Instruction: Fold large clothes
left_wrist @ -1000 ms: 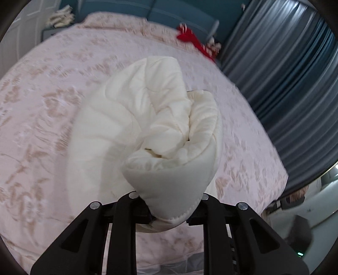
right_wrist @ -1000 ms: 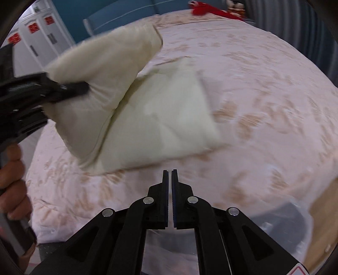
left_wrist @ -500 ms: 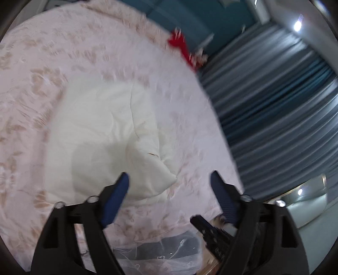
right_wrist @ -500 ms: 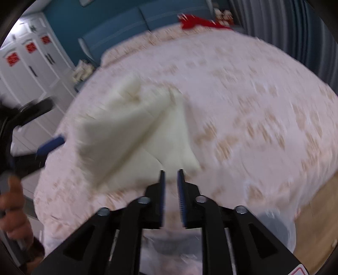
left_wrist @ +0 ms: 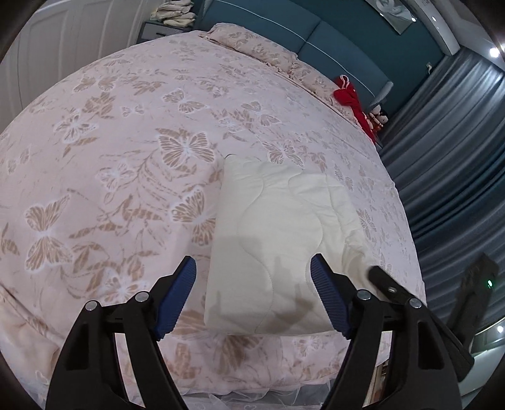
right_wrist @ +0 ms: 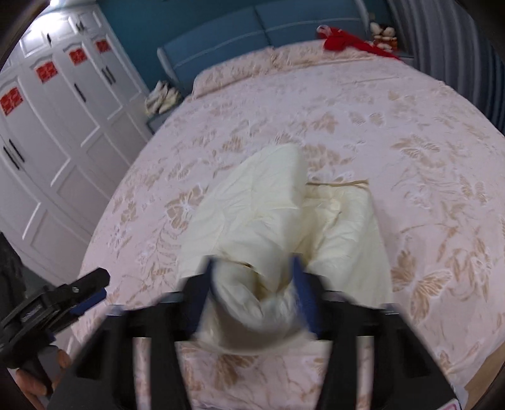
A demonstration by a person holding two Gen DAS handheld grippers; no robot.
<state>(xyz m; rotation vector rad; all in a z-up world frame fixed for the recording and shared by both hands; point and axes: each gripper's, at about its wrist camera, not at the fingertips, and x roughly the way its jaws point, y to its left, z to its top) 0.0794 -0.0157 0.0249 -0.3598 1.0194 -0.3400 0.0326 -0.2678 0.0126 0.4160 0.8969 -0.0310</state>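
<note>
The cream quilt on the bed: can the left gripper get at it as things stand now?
Probably yes. The left gripper hovers over the cream quilt, jaws wide though closing, nothing between them. The right gripper, closing, has only the near right corner bunched between its jaws.

place: somebody's bedroom, pretty clearly a home
bed: big bed (left_wrist: 126, 142) with a pink butterfly-print cover, fills most of both views
headboard: padded teal headboard (right_wrist: 221, 28) against a teal wall
storage: white panelled wardrobe (right_wrist: 56, 104) with red decals on the doors
window side: long grey-blue curtains (left_wrist: 457, 157)
extras: little nightstand (left_wrist: 164, 28) with clothes piled on top
</note>
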